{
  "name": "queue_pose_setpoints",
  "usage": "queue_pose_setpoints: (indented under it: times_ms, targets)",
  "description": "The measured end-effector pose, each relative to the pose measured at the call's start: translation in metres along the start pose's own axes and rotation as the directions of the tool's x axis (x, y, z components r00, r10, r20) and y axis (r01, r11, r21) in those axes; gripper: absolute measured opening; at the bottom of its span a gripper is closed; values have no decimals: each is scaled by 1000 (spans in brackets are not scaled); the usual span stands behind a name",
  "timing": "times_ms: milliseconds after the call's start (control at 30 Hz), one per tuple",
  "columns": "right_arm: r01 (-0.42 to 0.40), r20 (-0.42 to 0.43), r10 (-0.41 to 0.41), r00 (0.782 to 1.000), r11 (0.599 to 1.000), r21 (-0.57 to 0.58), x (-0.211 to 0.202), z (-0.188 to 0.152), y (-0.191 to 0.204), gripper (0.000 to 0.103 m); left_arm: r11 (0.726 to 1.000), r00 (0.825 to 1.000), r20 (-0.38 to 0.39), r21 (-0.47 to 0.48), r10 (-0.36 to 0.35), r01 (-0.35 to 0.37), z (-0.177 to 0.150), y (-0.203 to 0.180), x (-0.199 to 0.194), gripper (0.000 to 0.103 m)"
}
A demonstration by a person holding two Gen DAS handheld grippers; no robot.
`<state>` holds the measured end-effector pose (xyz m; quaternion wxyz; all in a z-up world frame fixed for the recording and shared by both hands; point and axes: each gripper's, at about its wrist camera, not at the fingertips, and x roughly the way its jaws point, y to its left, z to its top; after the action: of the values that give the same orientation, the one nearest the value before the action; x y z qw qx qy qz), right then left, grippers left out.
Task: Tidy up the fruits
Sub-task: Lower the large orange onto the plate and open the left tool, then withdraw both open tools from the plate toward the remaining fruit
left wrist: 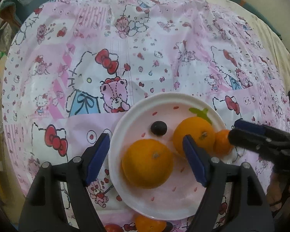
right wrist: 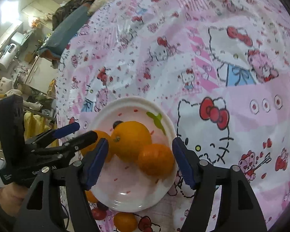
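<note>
A white plate point(left wrist: 183, 210) with pink specks holds two oranges point(left wrist: 147, 163) point(left wrist: 194, 135), a smaller mandarin point(left wrist: 222, 142) at its right rim and a dark grape point(left wrist: 159, 128). My left gripper point(left wrist: 147, 158) is open, its fingers either side of the near orange just above it. My right gripper point(right wrist: 140, 162) is open over the plate point(right wrist: 125, 203), with the small mandarin point(right wrist: 155, 161) between its fingers, touching neither. In the left wrist view the right gripper's fingers point(left wrist: 247, 130) sit by the mandarin. In the right wrist view the left gripper point(right wrist: 75, 133) reaches in from the left.
A pink Hello Kitty cloth point(left wrist: 125, 48) covers the table. Loose fruit lies on the cloth at the plate's near edge: an orange point(left wrist: 149, 223) and a red fruit point(left wrist: 112, 228), also seen in the right wrist view as a mandarin point(right wrist: 125, 221) and red fruit point(right wrist: 98, 213). Room clutter lies past the table's left edge.
</note>
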<state>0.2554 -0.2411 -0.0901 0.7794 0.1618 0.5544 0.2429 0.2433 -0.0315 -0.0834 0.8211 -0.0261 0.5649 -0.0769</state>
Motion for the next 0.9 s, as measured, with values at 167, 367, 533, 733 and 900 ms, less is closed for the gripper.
queue_pose_setpoints:
  times_ms: [167,367,533,733,900]
  targets:
    - [-2,23,2,1000,1000,-1,-11,-1,2,71,999,999,22,-26,23,-23,-8,6,-10,82]
    - [3,54,-2,999,1000,-4,-31,-10,8,71,997,997,69,-65,42,-38,-17,14,-37,89]
    - [17,68,-15,998,999,-39,-47,-25,20,71,997,994,97,-69,50,-44,-29,17,-58,89]
    - [30,80,-24,996,997,-76,-60,-46,33,71,994,989,130,-95,66,-54,-44,20,-79,89]
    - [30,95,-22,995,996,-88,-69,-63,41,71,994,986,143,-86,83,-71,-58,19,-93,89]
